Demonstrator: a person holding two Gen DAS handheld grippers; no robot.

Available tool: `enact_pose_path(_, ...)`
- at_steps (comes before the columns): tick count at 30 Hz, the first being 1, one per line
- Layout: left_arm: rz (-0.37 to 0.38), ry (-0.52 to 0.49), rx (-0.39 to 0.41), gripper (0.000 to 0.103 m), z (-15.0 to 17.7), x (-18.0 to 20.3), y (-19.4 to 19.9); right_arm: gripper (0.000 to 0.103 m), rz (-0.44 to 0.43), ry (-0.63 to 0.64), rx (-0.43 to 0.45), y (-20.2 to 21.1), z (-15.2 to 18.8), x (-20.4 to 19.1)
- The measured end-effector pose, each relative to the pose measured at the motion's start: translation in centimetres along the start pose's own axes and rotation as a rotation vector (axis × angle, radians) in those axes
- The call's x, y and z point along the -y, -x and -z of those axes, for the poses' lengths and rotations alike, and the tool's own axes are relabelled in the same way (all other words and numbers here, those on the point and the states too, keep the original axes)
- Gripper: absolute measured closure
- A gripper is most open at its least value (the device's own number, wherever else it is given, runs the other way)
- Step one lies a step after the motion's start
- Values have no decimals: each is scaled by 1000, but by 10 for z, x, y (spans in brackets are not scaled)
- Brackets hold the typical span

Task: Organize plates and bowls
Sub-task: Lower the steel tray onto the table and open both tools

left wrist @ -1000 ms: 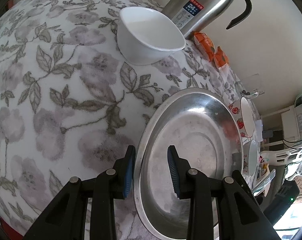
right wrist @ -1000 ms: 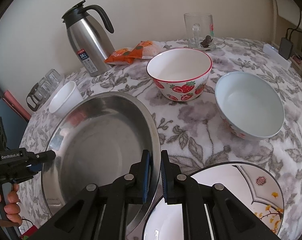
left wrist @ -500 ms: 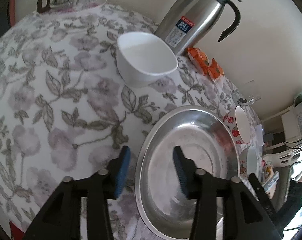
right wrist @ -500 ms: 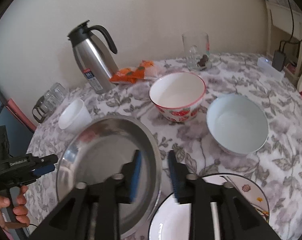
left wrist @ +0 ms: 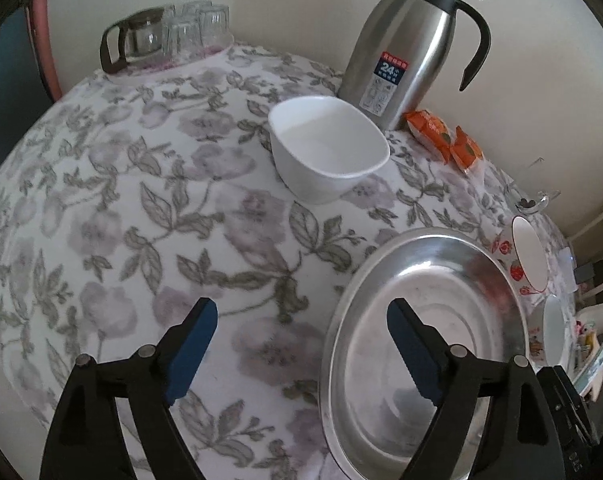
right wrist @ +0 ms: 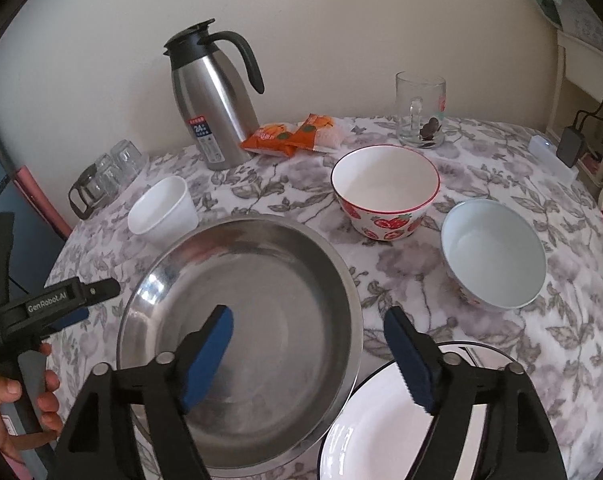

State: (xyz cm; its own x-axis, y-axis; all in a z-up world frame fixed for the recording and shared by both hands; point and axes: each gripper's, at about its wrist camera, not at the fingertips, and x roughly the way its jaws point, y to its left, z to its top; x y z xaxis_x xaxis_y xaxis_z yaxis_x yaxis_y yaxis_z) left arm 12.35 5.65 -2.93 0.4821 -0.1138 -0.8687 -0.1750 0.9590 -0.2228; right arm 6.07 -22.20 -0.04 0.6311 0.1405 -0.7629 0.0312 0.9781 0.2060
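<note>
Both grippers, left [left wrist: 297, 336] & right [right wrist: 307, 344], jaws just opened wide, holding nothing. 1 steel plate [right wrist: 261, 280] centre frame, 3 bowls: white [right wrist: 161, 210], strawberry [right wrist: 385, 188], pale blue [right wrist: 493, 256]; 1 white plate [right wrist: 373, 432] lower right.

the left wrist view looks steeply down from the table's left side, close over the flowered cloth [left wrist: 149, 208], facing the thermos [left wrist: 401, 56] by the wall. the right wrist view sits near the front edge — a little higher, tilted down — facing the same wall. both take in the steel dish [left wrist: 425, 344] [right wrist: 241, 332], white cup [left wrist: 325, 148] [right wrist: 163, 210], thermos [right wrist: 211, 100] and strawberry bowl [left wrist: 527, 256] [right wrist: 385, 192] — from crossing angles.
</note>
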Motion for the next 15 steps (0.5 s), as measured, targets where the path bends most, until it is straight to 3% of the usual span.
enact_pose_path(4,-21,-23,37,7,-1,3,5,13,2,1,-2,-1,1,0)
enact_pose_path(6,-23,-30,55,7,-1,5,8,0,14,1,-2,-1,1,-1)
enact_pose_path(15,-2,-73,149,7,-2,14,24,0,38,-10,37,8,0,5)
